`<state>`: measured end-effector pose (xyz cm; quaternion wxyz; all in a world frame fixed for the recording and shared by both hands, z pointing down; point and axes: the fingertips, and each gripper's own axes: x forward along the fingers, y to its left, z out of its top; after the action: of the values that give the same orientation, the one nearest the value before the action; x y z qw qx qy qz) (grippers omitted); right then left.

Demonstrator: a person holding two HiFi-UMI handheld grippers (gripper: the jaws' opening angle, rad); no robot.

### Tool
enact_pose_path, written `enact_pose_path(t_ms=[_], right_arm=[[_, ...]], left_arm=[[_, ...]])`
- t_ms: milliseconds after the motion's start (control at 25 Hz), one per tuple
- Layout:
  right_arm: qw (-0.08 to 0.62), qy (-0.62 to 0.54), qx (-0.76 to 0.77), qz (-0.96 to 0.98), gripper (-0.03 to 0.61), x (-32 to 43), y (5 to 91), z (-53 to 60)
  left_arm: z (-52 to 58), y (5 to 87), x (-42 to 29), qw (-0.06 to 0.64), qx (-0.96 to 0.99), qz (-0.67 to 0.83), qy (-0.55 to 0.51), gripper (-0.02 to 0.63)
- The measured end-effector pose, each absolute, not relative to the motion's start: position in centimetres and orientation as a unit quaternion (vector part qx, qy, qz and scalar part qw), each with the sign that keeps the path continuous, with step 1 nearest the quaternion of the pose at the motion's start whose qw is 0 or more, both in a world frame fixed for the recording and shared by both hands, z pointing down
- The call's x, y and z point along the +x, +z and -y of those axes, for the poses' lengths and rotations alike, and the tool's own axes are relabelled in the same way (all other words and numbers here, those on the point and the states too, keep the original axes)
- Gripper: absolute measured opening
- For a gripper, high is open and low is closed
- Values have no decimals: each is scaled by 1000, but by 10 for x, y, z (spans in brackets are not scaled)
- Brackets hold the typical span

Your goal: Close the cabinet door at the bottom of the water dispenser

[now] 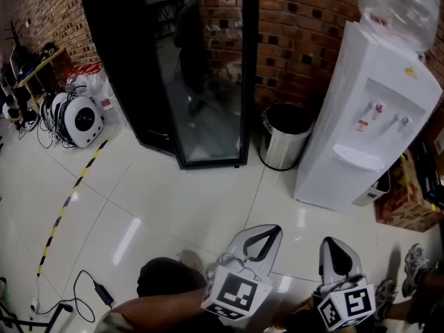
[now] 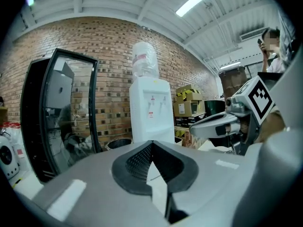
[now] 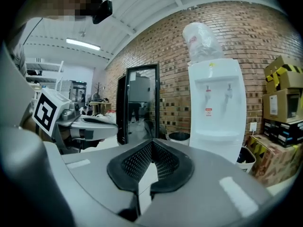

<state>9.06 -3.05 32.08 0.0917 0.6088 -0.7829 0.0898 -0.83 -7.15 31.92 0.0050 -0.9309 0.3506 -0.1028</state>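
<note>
Before one water dispenser (image 1: 368, 116): left hand-held gripper (image 1: 267, 232), right hand-held gripper (image 1: 336, 244), both closed, empty

We see a glossy white tiled floor (image 1: 173, 207). Along its far edge stand a tall black glass-fronted cabinet (image 1: 173, 68), a round steel waste bin with a black liner (image 1: 283, 141) just beside it, and a tall white plastic water dispenser (image 1: 361, 137) nearer the right edge. Brown cardboard boxes (image 1: 409, 200) sit at the right edge. A round white device (image 1: 83, 120) rests near the far left corner, a yellow-and-black striped tape line (image 1: 69, 200) runs down the left side, and a black cable with an adapter (image 1: 94, 293) lies by the near edge.
</note>
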Motion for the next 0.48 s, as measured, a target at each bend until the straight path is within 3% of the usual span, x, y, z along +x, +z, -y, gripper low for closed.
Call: enact_pose_path(t_ms=[480], right_arm=[[76, 90, 600, 791, 0, 88, 319, 46]], left_arm=[[80, 321, -8, -6, -926, -368, -88, 2]])
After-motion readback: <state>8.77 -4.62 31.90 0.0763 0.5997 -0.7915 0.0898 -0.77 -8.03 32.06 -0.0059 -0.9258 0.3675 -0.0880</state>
